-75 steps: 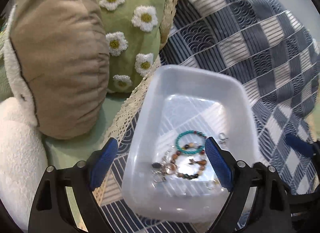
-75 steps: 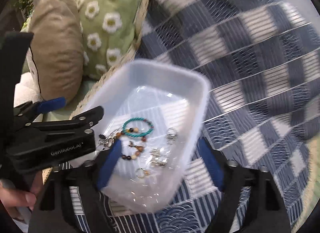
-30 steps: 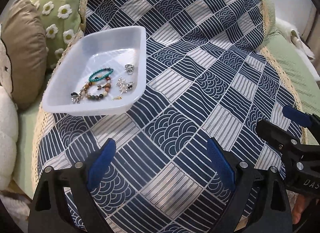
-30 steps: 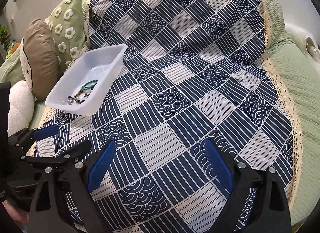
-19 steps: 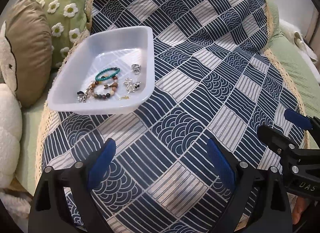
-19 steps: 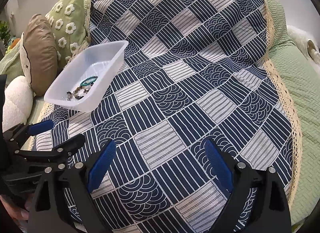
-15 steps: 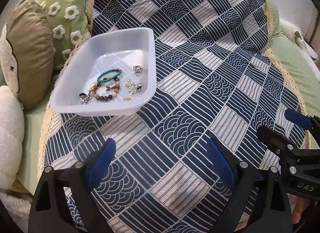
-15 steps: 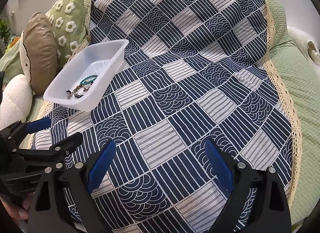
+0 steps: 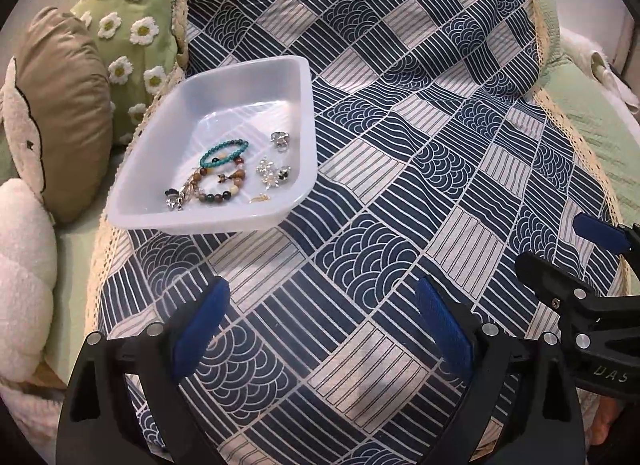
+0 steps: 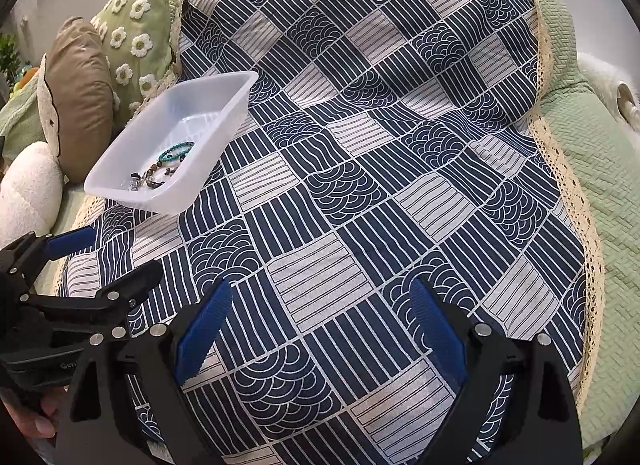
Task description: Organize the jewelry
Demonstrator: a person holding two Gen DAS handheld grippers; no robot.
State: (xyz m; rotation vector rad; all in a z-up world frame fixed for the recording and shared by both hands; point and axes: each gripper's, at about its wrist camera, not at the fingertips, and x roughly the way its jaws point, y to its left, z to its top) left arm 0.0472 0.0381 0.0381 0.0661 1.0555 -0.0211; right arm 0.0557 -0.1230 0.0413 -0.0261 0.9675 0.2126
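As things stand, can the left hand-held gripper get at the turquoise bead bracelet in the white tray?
Probably yes. The left hand-held gripper is open and empty, over bare patterned blanket. The white tray has no lid, and the turquoise bead bracelet lies on top, though it touches the brown bead bracelet.

Both cameras look forward and down over the patterned blanket [image 9: 400, 145], each from behind its own tongs. The left view sits nearer the tray [image 9: 224, 221], which lies ahead and to its left, with the right tongs [image 9: 576, 261] at its right edge. The right view stands farther from the tray [image 10: 160, 201], seen up at its left, with the left tongs [image 10: 104, 261] low beside it. Both share the tray, blanket and cushions [image 10: 132, 37].
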